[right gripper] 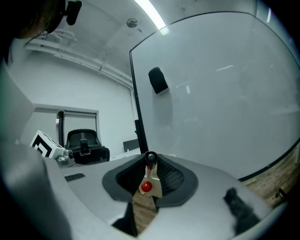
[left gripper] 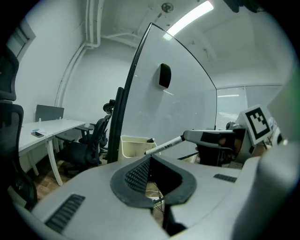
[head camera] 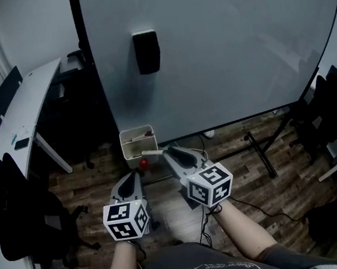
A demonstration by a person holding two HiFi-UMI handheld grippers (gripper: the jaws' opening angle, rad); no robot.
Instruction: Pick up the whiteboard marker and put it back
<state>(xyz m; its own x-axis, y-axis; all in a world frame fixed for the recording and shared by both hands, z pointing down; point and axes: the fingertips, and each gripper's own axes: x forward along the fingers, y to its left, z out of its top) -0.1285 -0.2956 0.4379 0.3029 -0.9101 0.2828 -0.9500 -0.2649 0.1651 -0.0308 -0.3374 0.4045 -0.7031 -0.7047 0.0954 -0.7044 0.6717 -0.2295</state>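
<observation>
Status: the pick-up is done and the return is outstanding.

Right claw point(right gripper: 150, 161): closed on the marker point(left gripper: 164, 144). Its own view shows the marker end-on, pinched between the two pads near the tips. From the left gripper view the marker sticks forward out of the claw, slanting slightly down and clear of any surface.

Left claw point(left gripper: 151, 161): tips together with nothing between them. It hangs beside and just behind the right claw and has no part in the grip.

Location of the marker: in the air above the wooden floor point(head camera: 248, 176), near the foot of the whiteboard point(head camera: 218, 44). Its free end points toward the white box point(head camera: 136, 131), which stands at the board's lower edge. The marker is near the box but not touching it. A small red object point(head camera: 143, 163) lies just below the box; what it is cannot be told.

Remaining work, as judged: carry the marker to its place, most likely the box, then release it. The frames do not confirm that destination.

Condition of the marker: slim white barrel with a short line of dark print, too small to read. The far end is dark. Whether that end is a cap or a bare tip cannot be told. No damage is visible. The grip sits at the rear of the barrel, so most of its length overhangs.
</observation>
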